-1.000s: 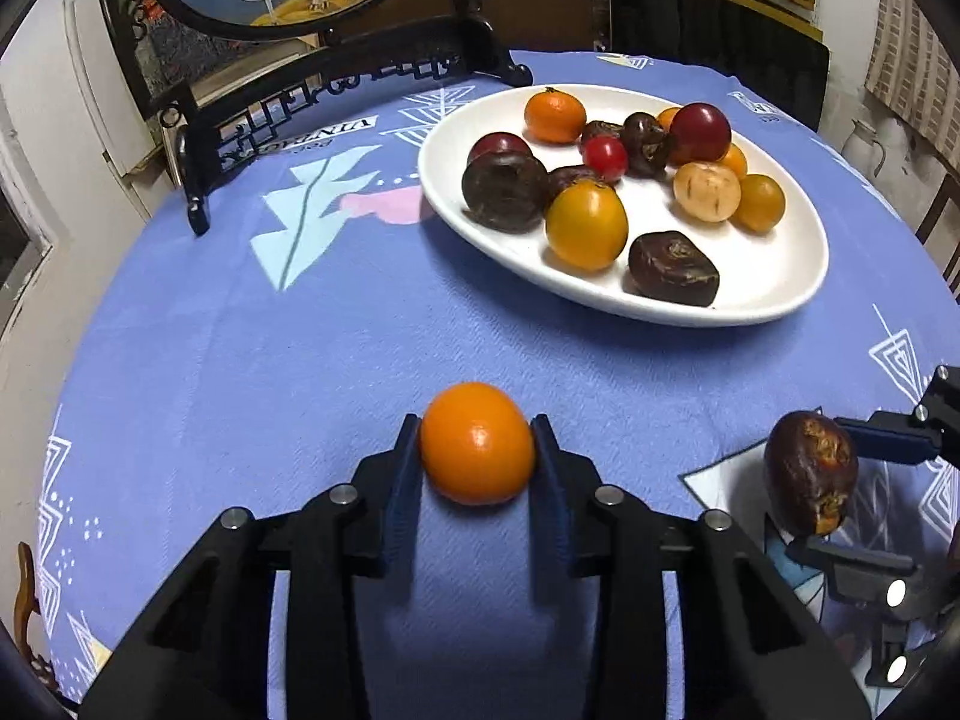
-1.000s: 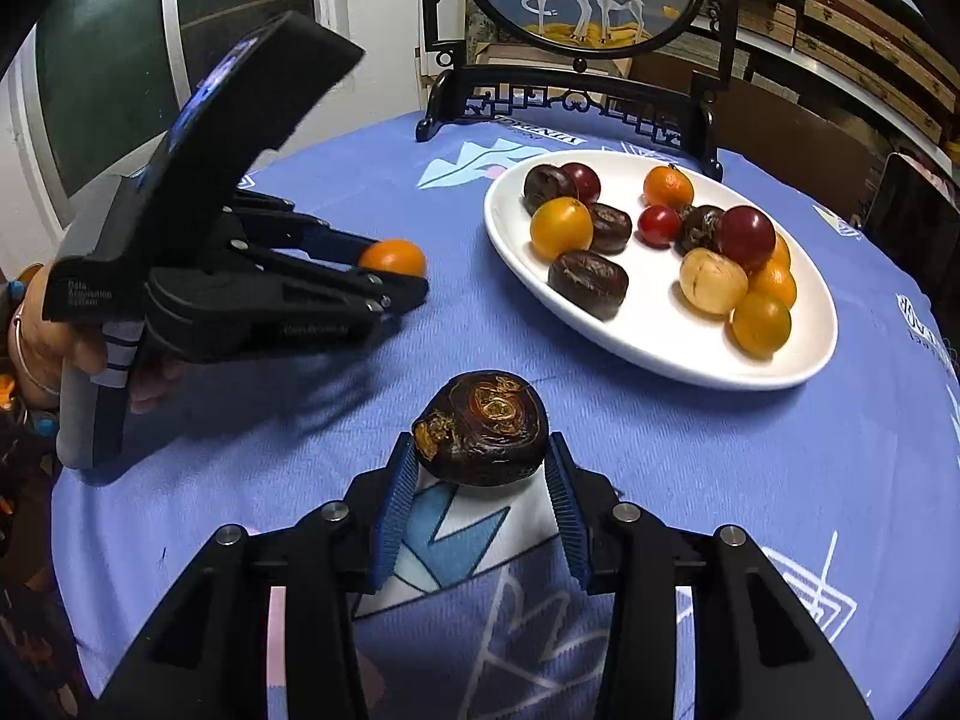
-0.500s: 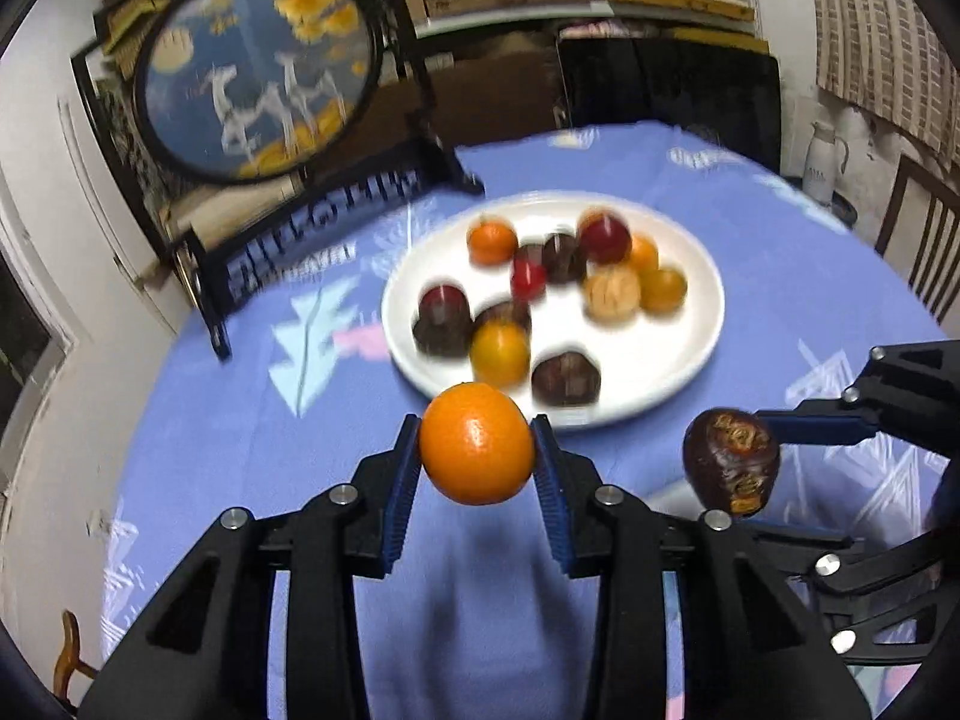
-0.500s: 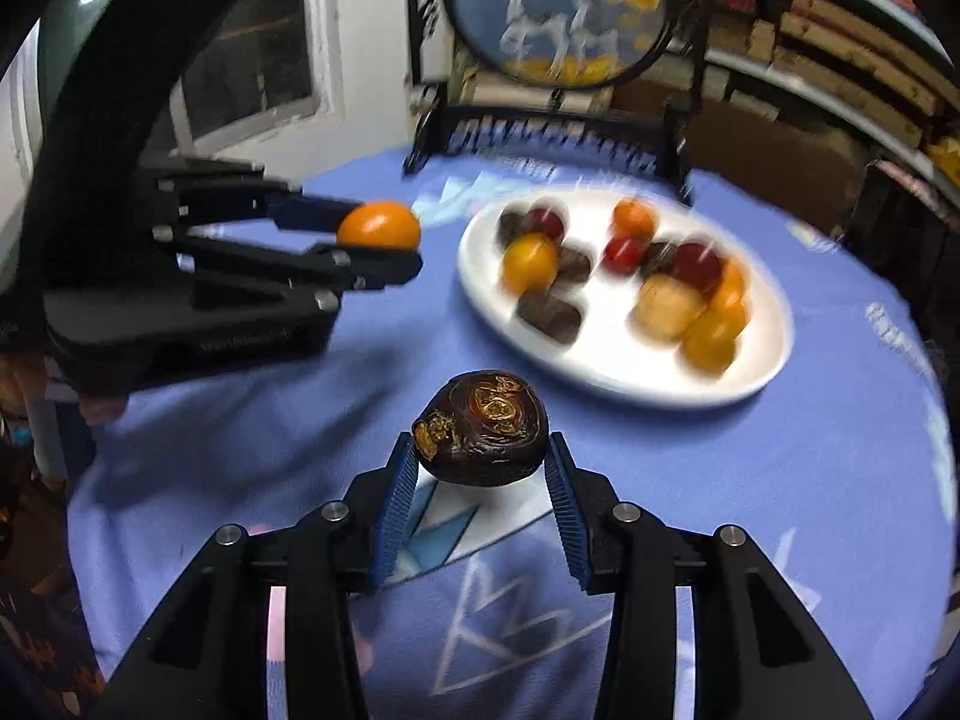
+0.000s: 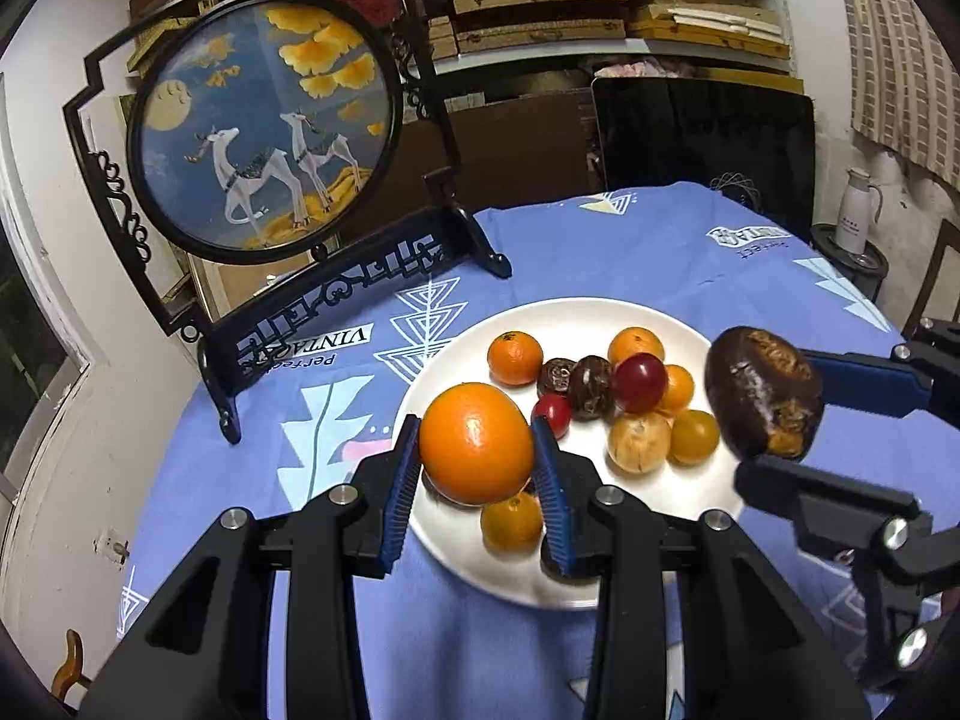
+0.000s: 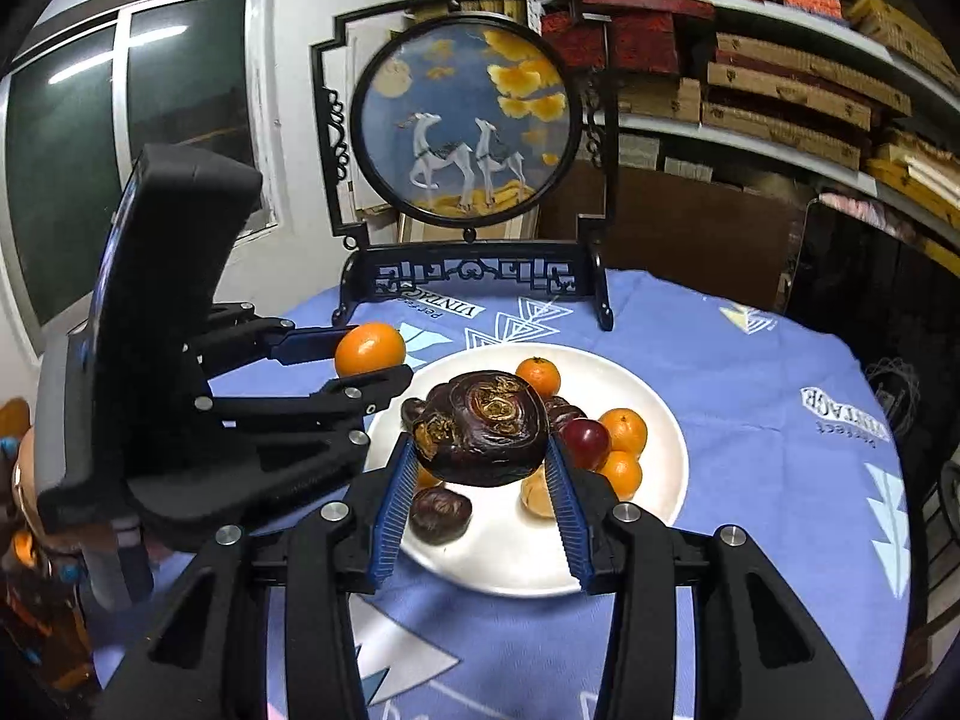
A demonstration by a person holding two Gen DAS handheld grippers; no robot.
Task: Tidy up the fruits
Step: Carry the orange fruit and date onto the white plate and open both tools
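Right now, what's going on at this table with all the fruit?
A person is sorting fruit with a hand-held tool in each hand. The left tool grips an orange, and the right tool grips a dark wrinkled fruit. Both are held in the air near the white plate, which already has a pile of mixed fruit.

Dim warm indoor light, strong fisheye bending, dark corners, mostly sharp

a bright orange fruit (image 5: pixel 476 443), a dark brown wrinkled fruit (image 6: pixel 482 429), a white plate (image 5: pixel 600 315), a blue tablecloth (image 5: pixel 660 252) with pale triangle motifs.
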